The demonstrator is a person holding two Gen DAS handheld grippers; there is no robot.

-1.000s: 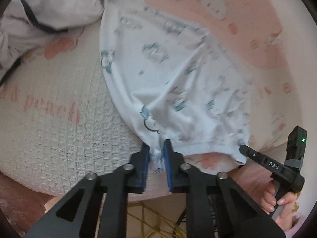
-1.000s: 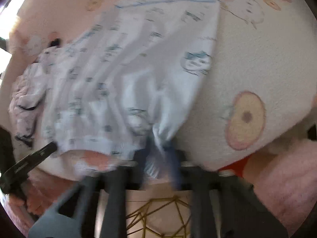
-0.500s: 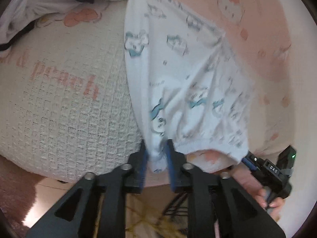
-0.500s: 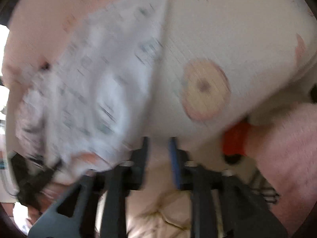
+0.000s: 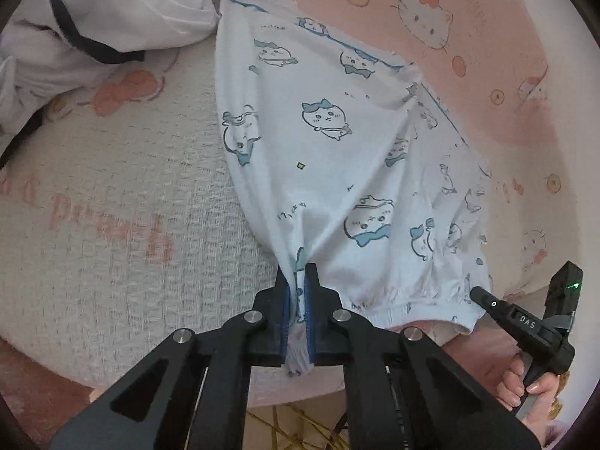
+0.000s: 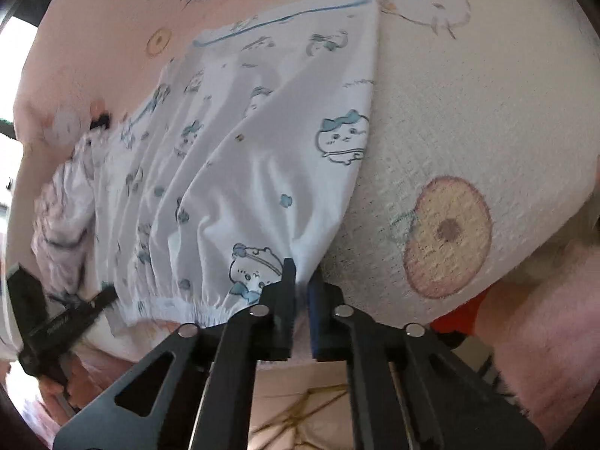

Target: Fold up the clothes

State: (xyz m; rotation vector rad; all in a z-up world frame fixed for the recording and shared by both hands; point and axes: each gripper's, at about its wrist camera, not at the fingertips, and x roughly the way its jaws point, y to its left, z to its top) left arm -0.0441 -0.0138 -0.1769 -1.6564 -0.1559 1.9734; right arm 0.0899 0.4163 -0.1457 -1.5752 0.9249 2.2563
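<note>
Shorts (image 5: 337,172) of white cloth with a blue cartoon-animal print lie spread on a bed, the gathered elastic waistband at the near edge and the legs running away from the cameras.

1. Left claw (image 5: 299,300): clenched on the waistband. A bunched fold of cloth passes between the blue pads (image 5: 287,311) and hangs out below them. This corner is the left end of the waistband in the left wrist view.
2. Right claw (image 6: 300,292): clamped on the opposite waistband corner, at the right edge of the shorts (image 6: 240,172) in the right wrist view. The cloth is pinched at the fingertips only; the picture is slightly blurred.
3. Waistband: stretched between the two claws, puckered along its length. Folds fan from each gripped corner toward the far hems, which carry a thin blue line.
4. Hand (image 5: 521,386): visible at the lower right of the left wrist view, holding the handle of the right claw.
5. Blanket (image 5: 112,195): cream, waffle-textured, with pink lettering and cartoon prints; it lies under the shorts. Farther back it is pink.
6. White garment (image 5: 93,18): crumpled, with dark trim, at the far left, touching the far corner of the shorts.
</note>
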